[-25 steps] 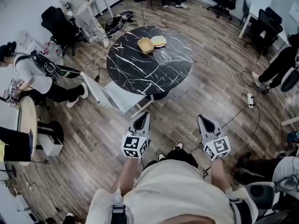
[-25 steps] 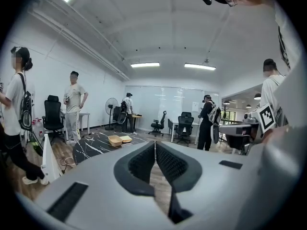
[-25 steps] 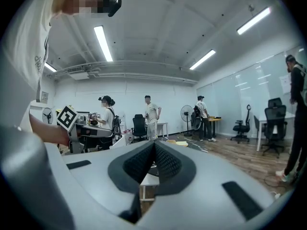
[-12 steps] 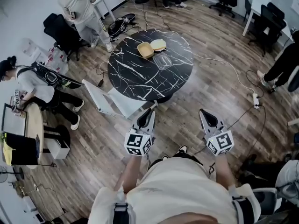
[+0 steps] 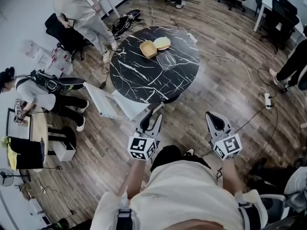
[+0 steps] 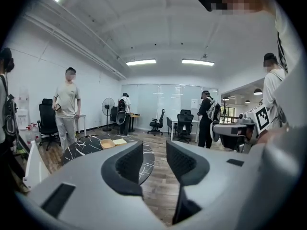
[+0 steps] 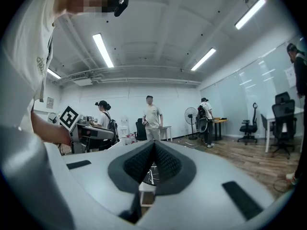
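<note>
Beyond the parted, empty left gripper (image 6: 153,151) and closed right gripper (image 7: 153,147), round white-veined black table (image 5: 144,75).

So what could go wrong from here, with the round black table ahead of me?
1. The white chair stands between you and the round black table; you could bump it.
2. A cable and power strip lie on the floor to the right: a possible trip.
3. The yellow boxes sit at the table's far side, probably a long reach.
</note>
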Demonstrator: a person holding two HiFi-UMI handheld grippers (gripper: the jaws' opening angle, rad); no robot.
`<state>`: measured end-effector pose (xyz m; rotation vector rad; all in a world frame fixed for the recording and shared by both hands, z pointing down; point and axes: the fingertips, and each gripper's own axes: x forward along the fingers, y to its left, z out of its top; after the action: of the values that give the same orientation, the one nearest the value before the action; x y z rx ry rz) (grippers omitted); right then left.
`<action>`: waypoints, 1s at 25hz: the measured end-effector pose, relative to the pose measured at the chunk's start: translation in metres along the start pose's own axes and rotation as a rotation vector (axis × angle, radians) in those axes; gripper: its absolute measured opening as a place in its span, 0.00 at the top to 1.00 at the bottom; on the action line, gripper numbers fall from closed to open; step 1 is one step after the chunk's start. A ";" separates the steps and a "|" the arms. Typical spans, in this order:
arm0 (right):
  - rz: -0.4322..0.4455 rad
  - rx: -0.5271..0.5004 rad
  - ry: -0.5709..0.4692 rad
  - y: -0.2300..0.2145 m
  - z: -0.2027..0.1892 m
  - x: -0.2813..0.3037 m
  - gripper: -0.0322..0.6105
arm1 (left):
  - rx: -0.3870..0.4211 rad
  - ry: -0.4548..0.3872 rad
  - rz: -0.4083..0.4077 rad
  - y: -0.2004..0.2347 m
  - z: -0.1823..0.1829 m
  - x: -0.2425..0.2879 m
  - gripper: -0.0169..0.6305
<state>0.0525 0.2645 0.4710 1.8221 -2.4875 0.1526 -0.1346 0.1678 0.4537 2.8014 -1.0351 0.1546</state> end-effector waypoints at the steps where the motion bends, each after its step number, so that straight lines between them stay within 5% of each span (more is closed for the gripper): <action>1: 0.001 0.008 0.004 -0.002 -0.002 0.001 0.94 | -0.001 0.009 -0.001 0.001 -0.001 0.004 0.72; 9: 0.016 0.018 0.043 -0.029 -0.013 0.034 0.94 | -0.016 0.042 -0.020 0.019 -0.010 0.058 0.72; 25: 0.027 -0.087 0.087 -0.115 0.030 0.167 0.94 | -0.081 -0.020 -0.006 0.114 0.026 0.196 0.72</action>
<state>0.1115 0.0682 0.4639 1.7112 -2.4205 0.1202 -0.0598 -0.0475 0.4689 2.7382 -1.0131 0.0823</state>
